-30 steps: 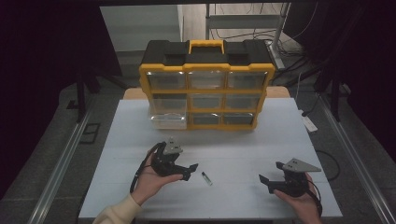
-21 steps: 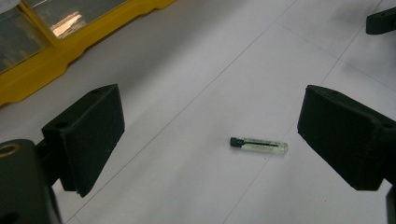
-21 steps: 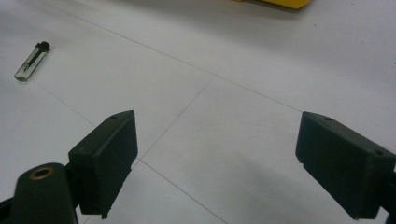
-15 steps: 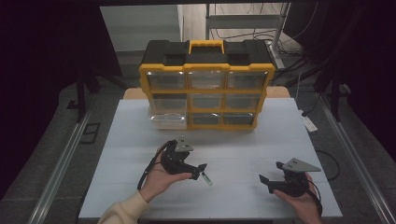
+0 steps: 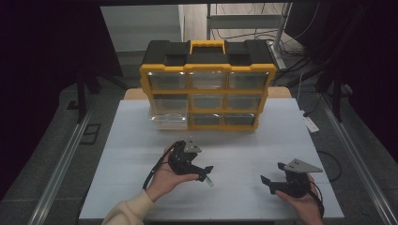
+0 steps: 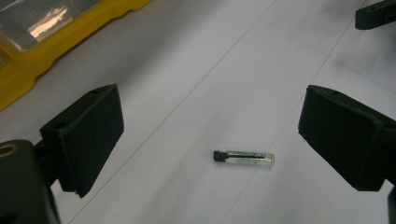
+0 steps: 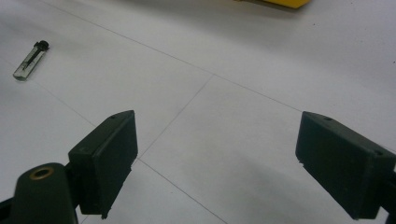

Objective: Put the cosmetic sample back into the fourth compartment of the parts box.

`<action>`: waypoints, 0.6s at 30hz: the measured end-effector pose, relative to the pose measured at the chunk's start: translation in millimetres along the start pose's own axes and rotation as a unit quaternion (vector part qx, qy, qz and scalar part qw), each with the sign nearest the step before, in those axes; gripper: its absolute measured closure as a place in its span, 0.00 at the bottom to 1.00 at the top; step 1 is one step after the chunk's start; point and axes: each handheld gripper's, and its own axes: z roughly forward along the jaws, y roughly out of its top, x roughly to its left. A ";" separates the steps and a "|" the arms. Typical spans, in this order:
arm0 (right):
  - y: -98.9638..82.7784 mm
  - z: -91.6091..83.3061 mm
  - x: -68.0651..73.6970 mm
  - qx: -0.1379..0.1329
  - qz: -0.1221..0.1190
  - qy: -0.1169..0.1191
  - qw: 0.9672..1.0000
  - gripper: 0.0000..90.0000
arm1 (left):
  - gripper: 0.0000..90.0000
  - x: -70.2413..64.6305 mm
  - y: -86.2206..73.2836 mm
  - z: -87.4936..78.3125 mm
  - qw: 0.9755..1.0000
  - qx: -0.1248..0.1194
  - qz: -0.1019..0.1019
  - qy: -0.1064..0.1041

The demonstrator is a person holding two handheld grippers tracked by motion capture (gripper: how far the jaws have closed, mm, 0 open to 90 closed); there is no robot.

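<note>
A small clear vial (image 6: 244,158) with a black cap lies flat on the white table (image 5: 141,140). In the high view the vial (image 5: 208,181) rests just past the tips of my left gripper (image 5: 206,169). My left gripper (image 6: 210,135) stands open, its jaws wide on either side of the vial and not touching it. My right gripper (image 5: 265,180) rests at the table's front right, held by a hand. Its jaws (image 7: 215,163) are open with bare table between them. The vial (image 7: 30,59) lies far off at the upper left in the right gripper view.
A yellow and black organiser (image 5: 206,89) with clear drawers stands at the back of the table; its lower left drawer (image 5: 168,119) is pulled out a little. Its yellow edge (image 6: 56,51) lies close to the left gripper. Metal rails run along both table sides.
My left gripper has slid to the right across the table and now stands over the vial. The right gripper has stayed in place.
</note>
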 end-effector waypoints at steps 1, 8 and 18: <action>0.0 0.0 0.0 0.000 0.000 0.000 1.000 0.15 | 0.08 0.1 -0.1 0.8 1.000 0.002 0.000 0.000; -0.2 0.9 -0.1 0.001 -0.001 0.002 1.000 0.15 | 0.08 0.5 -2.7 9.9 1.000 0.021 0.000 0.002; -0.2 0.3 0.3 0.001 -0.001 -0.001 1.000 0.15 | 0.07 -6.8 -9.2 25.6 0.999 0.046 0.002 -0.001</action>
